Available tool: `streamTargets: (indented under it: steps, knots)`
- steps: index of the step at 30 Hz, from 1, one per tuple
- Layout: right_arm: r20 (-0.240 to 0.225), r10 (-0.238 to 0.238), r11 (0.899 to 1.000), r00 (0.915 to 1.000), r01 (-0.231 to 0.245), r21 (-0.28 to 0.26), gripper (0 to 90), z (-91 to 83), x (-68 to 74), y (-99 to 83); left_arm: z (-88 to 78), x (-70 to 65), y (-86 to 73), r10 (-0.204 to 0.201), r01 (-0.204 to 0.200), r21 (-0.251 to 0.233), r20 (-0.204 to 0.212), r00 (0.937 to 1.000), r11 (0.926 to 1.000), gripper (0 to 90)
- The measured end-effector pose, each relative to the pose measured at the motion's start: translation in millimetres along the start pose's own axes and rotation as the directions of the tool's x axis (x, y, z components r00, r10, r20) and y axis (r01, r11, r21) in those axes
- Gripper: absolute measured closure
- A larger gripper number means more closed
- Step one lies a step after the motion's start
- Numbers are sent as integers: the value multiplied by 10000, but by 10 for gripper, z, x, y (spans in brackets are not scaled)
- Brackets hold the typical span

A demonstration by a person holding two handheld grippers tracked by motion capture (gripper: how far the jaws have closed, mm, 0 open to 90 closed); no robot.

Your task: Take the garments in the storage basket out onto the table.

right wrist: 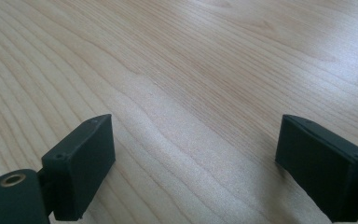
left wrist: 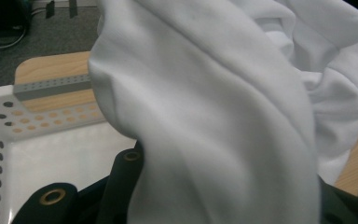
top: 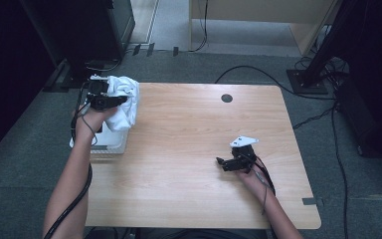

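Here, at the bench's (top: 189, 149) far left corner, the left claw (top: 122, 99) is clamped on a bunched white cloth (top: 124, 102), lifted over a white perforated basket (top: 110, 144) (holes along its wall, seen in the left gripper view). The cloth (left wrist: 223, 107) drapes across the jaws and hangs partly into the basket (left wrist: 0, 140). The right claw (top: 221, 162) rests low over bare wood near the right edge, jaws wide, nothing between them.

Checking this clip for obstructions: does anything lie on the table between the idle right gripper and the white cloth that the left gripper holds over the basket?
Nothing visible does. The right gripper rests open over bare table, and the wood runs unbroken to the white cloth in the left gripper above the perforated basket.
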State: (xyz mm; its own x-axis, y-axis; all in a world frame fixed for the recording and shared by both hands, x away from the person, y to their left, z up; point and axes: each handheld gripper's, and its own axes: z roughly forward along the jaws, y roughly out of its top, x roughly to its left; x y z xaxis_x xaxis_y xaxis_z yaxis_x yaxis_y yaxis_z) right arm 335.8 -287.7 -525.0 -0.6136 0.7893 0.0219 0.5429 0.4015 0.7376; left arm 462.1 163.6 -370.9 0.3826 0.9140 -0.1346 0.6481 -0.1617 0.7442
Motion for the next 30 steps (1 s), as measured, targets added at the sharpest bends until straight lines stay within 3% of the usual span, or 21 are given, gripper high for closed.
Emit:
streamTargets:
  steps: [12, 24, 30]
  knots:
    - [0, -3, 10000, 10000, 3, -1, 120, 0, 0, 0, 27, -309, -22, 430, -439, 165, 488, 9979, 9989, 660]
    - [0, 0, 10000, 10000, 0, -3, 120, 0, 0, 0, 60, -615, -119, 984, -1014, 397, 711, 9926, 9941, 659]
    - [1, -1, 10000, 10000, 1, -2, 120, 0, 0, 0, 124, -704, -208, 731, -773, 394, 981, 9925, 9962, 660]
